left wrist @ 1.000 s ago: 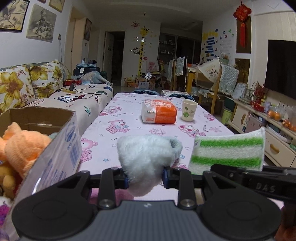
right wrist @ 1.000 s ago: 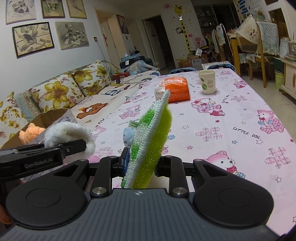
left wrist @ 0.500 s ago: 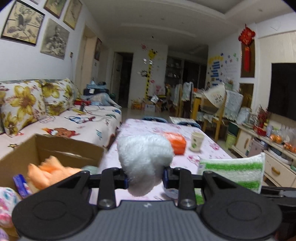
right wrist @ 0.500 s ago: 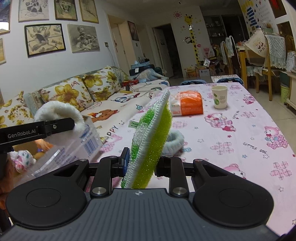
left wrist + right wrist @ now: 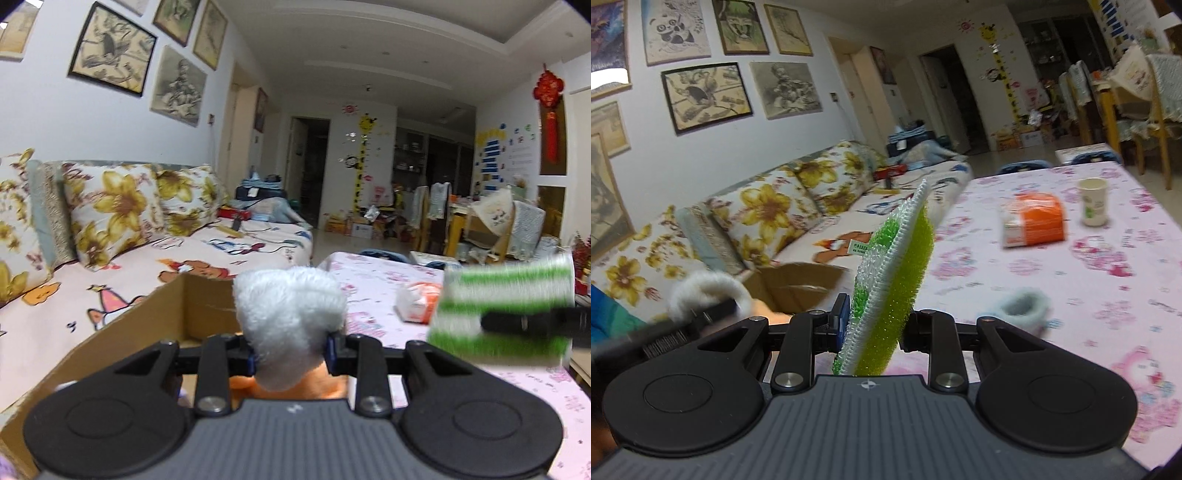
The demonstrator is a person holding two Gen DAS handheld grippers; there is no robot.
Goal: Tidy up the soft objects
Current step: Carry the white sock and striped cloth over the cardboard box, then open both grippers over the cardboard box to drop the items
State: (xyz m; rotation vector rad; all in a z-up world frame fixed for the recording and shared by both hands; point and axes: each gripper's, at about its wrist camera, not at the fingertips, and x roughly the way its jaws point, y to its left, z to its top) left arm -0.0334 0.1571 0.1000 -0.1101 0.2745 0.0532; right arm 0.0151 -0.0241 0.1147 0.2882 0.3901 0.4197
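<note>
Nearby, cardboard box [image 5: 159, 325] under fluffy toy [image 5: 291, 314]

A table with a pink cloth full of bears and stars [image 5: 1108, 295] stretches out ahead of the right claw. On it, far ahead, lie an orange and white packet [image 5: 1034, 220] and a white paper cup [image 5: 1092, 201]. Nearer lies a fluffy pale blue ring [image 5: 1025, 309].

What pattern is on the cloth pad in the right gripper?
Green and white stripes on the cloth pad, clearest in the left wrist view.

L gripper [image 5: 291, 352] clamps white fluffy toy [image 5: 290, 310] over cardboard box [image 5: 155, 317] w/ orange plush [image 5: 295, 384]
</note>
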